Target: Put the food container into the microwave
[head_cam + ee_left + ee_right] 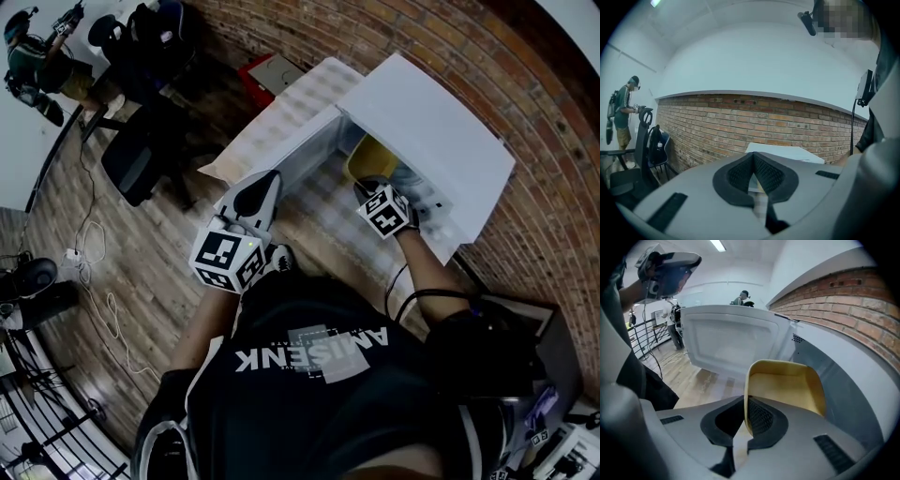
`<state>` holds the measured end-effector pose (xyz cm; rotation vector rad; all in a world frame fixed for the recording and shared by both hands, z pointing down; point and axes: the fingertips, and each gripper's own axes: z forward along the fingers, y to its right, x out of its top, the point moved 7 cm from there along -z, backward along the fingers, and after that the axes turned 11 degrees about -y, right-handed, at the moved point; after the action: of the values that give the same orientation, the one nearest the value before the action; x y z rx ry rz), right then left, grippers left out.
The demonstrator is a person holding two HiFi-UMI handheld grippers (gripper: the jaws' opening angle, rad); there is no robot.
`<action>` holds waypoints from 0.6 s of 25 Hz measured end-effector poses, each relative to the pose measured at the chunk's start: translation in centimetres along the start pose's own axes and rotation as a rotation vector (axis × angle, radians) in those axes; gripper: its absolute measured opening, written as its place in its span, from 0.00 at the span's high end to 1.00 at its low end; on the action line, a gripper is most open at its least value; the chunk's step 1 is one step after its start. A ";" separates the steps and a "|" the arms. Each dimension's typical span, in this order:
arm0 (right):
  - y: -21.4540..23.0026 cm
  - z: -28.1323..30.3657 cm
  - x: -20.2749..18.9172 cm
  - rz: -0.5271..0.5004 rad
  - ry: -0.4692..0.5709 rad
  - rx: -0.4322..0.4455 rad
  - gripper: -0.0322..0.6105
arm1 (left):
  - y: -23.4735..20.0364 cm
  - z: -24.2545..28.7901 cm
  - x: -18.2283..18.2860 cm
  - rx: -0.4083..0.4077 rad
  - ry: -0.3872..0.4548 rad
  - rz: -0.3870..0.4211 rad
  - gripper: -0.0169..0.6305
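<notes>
- My left gripper (752, 159) is nearest to me. Its pads are pressed together at the tips with nothing between them, and it is held roughly level, well short of the microwave (441, 131).
- My right gripper (745, 401) is the working one. Its jaws are clamped on the near left wall of the yellow food container (783, 385), one pad inside the rim and one outside.
- From the fingers (761, 418), the container runs ahead and off to the right. Its open top faces up towards the camera and it looks empty. I judge its longer side to lie across the mouth of the cavity, though the wide lens makes that uncertain.
- The head view shows the container at the mouth of the cavity, just beyond the right gripper, which slopes downwards.
- The open door (731, 343) hangs to the left, apart from the container.
- The grey cavity wall (843, 394) is close on the right, so I would push forward and lower carefully.
</notes>
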<state>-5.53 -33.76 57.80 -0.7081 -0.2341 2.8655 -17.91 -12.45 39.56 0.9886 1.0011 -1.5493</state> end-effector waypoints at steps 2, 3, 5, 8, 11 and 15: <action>0.9 0.7 -0.2 0.023 -0.018 -0.024 0.88 | -0.4 0.0 0.2 0.001 -0.001 0.002 0.95; 1.4 1.1 -0.3 0.035 -0.026 -0.036 0.88 | -0.6 0.0 0.3 0.002 -0.002 0.004 0.95; 2.4 1.8 -0.6 0.062 -0.046 -0.060 0.88 | -0.9 -0.1 0.5 0.005 -0.002 0.009 0.95; 3.7 2.6 -1.3 0.103 -0.074 -0.095 0.88 | -1.3 -0.4 0.8 0.004 0.003 0.019 0.95; 4.9 3.0 -2.1 0.146 -0.087 -0.127 0.88 | -1.7 -0.3 1.0 0.002 0.010 0.024 0.95; 6.2 3.8 -2.9 0.187 -0.113 -0.169 0.88 | -2.1 -0.1 1.1 0.001 0.010 0.035 0.95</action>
<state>-5.60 -40.85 61.17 -0.6270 -0.4541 3.0965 -20.19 -12.39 38.72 1.0103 0.9850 -1.5172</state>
